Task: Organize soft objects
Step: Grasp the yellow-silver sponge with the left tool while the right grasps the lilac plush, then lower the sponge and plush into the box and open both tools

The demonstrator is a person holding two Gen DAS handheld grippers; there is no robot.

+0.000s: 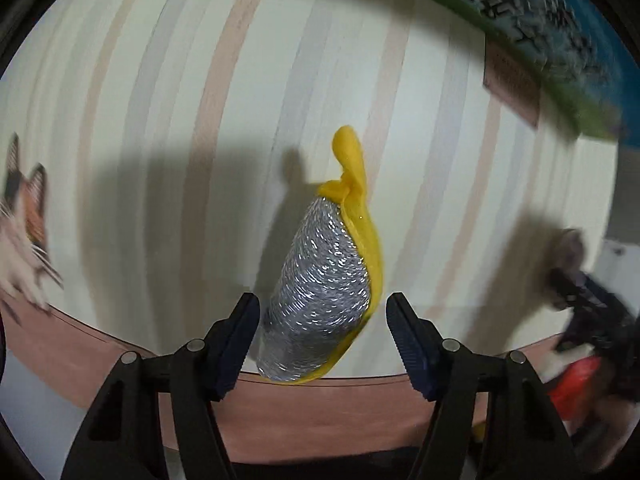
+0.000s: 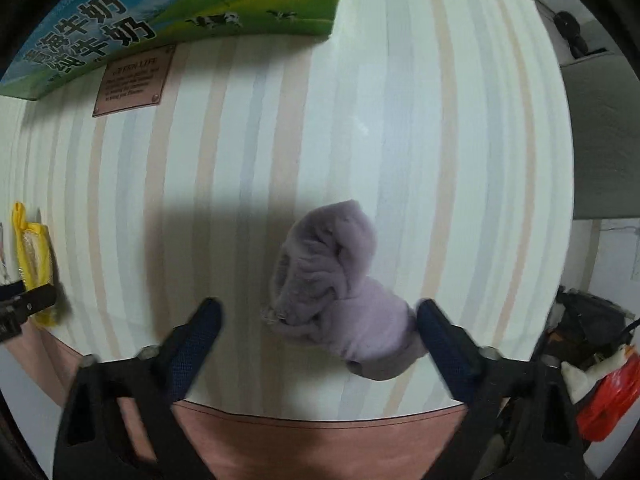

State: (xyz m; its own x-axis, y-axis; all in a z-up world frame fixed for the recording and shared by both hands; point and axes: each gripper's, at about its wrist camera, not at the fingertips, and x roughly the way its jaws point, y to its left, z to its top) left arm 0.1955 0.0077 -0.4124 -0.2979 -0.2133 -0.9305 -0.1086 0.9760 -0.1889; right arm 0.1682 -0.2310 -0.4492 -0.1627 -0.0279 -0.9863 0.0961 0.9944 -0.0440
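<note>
left tongs (image 1: 322, 336): released, straddled the scrubber (image 1: 320, 296), pads not touching
right tongs (image 2: 320, 328): released, grey cloth (image 2: 340, 284) between, right pad just beside it
tabletop (image 2: 360, 120): carried both

A milk carton box (image 2: 172, 4) printed with green meadow, flowers and cows stands at the far edge of the pastel-striped desk (image 2: 400, 120), just beside a brown printed label (image 2: 134, 80), while a red plastic bag (image 2: 608, 396) lies off its right edge.
</note>
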